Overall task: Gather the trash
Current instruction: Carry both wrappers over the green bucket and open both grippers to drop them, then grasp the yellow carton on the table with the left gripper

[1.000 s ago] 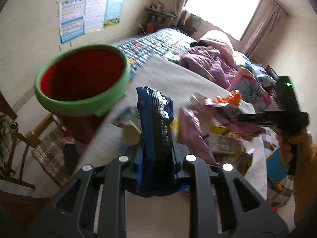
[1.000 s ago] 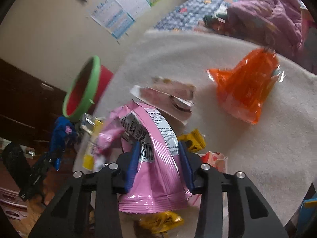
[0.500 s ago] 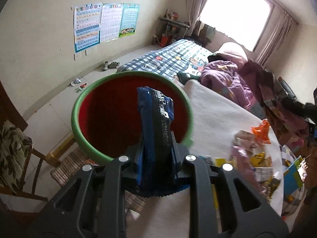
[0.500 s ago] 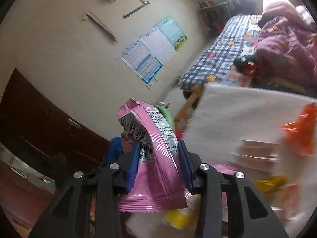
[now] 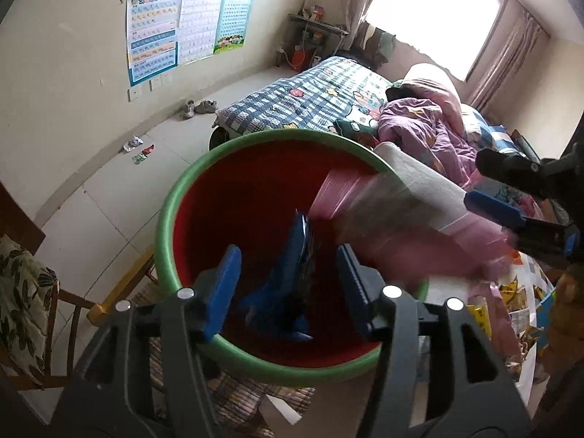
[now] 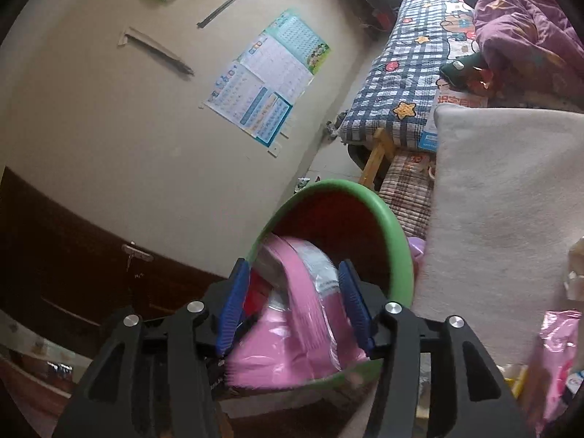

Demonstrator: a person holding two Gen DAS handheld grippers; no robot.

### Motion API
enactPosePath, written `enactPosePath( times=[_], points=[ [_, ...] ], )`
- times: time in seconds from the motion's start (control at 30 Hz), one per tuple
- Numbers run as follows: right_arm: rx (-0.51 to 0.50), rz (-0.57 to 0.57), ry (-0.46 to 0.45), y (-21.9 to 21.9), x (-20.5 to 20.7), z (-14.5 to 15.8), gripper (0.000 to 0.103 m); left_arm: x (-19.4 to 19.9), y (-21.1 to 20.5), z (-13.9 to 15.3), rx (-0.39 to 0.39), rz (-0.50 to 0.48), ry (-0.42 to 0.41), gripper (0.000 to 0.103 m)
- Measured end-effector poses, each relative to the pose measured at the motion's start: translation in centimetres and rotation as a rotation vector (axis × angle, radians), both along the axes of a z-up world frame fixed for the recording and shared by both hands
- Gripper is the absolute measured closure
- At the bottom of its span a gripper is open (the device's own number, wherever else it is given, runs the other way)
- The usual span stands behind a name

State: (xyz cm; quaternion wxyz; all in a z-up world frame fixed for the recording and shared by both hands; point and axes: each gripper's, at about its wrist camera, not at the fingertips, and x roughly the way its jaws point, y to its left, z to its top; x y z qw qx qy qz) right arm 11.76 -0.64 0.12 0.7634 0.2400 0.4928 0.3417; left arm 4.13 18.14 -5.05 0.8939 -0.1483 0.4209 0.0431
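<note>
Left tool [image 5: 288, 284] jaws opening; blue wrapper [image 5: 292, 273] loose between them over the red bin [image 5: 233, 197]. Right tool [image 6: 292, 303] jaws opening, pink bag [image 6: 292, 328] between.

Both tools share one build. The left gripper [image 5: 288, 284] has black, angular plastic arms with triangular cut-outs, round silver screw heads along the top, and ribbed blue pads [image 5: 223, 284]. The right gripper [image 6: 292, 306] shows identical black arms, silver screws and blue pads [image 6: 230, 310].
</note>
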Motion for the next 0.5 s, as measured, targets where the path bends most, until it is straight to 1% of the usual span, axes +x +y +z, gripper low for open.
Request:
enactPosePath(
  times=[0.07, 0.17, 0.3, 0.4, 0.5],
  points=[
    [-0.002, -0.011, -0.006, -0.1, -0.2, 0.2, 0.049, -0.1, 0.2, 0.1, 0.009, -0.008, -0.005, 0.049],
    [-0.021, -0.02, -0.035, -0.8, -0.2, 0.7, 0.048, -0.1, 0.2, 0.4, 0.001, -0.02, -0.019, 0.049],
    [-0.099, -0.063, -0.124, -3.4, -0.9, 2.0, 0.047, 0.0, -0.8, 1.0, -0.021, -0.052, -0.043, 0.049],
    [-0.164, -0.111, -0.193, -5.7, -1.8, 2.9, 0.045, 0.0, -2.6, 1.4, -0.034, -0.106, -0.049, 0.049],
    [-0.243, -0.16, -0.261, -8.4, -3.3, 3.4, 0.041, -0.3, -5.7, 1.2, -0.045, -0.194, -0.039, 0.049]
  ],
)
